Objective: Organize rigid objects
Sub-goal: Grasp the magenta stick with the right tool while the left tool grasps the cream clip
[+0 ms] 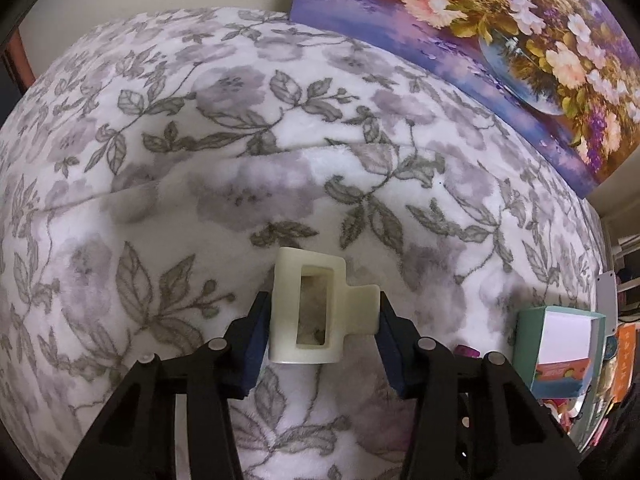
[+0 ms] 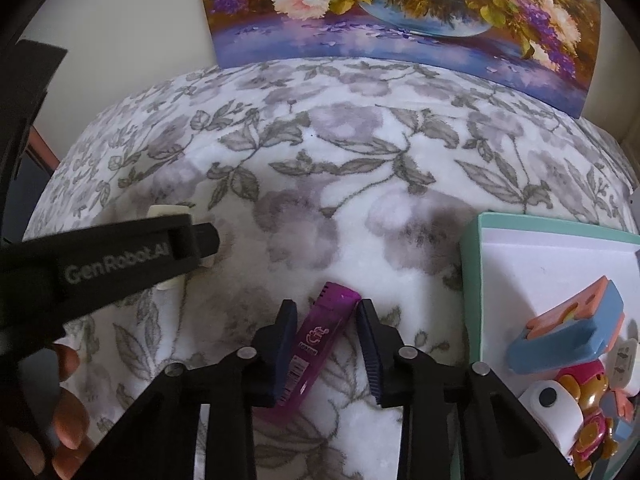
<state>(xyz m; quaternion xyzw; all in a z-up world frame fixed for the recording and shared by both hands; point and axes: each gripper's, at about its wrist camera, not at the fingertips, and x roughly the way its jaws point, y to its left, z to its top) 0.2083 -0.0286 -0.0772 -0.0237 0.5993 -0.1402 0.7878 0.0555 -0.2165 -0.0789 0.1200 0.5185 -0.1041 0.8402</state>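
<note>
A cream plastic block (image 1: 316, 308) with a rectangular hole lies on the floral blanket (image 1: 240, 140). My left gripper (image 1: 322, 312) is shut on it, with the blue pads pressed against its left side and its right tab. In the right wrist view, a black finger (image 2: 120, 256) of that gripper covers most of the cream block (image 2: 168, 211). A purple translucent case (image 2: 316, 344) lies slanted on the blanket. My right gripper (image 2: 326, 320) is shut on the case: the left pad lies along its side and the right fingertip meets its top corner.
A teal box (image 2: 472, 280) with a white inside stands to the right and holds a blue-and-orange block (image 2: 568, 332), a pink bear figure (image 2: 592, 412) and other small toys. A flower painting (image 2: 400, 8) leans at the back. A person's fingers (image 2: 68, 412) show at the lower left.
</note>
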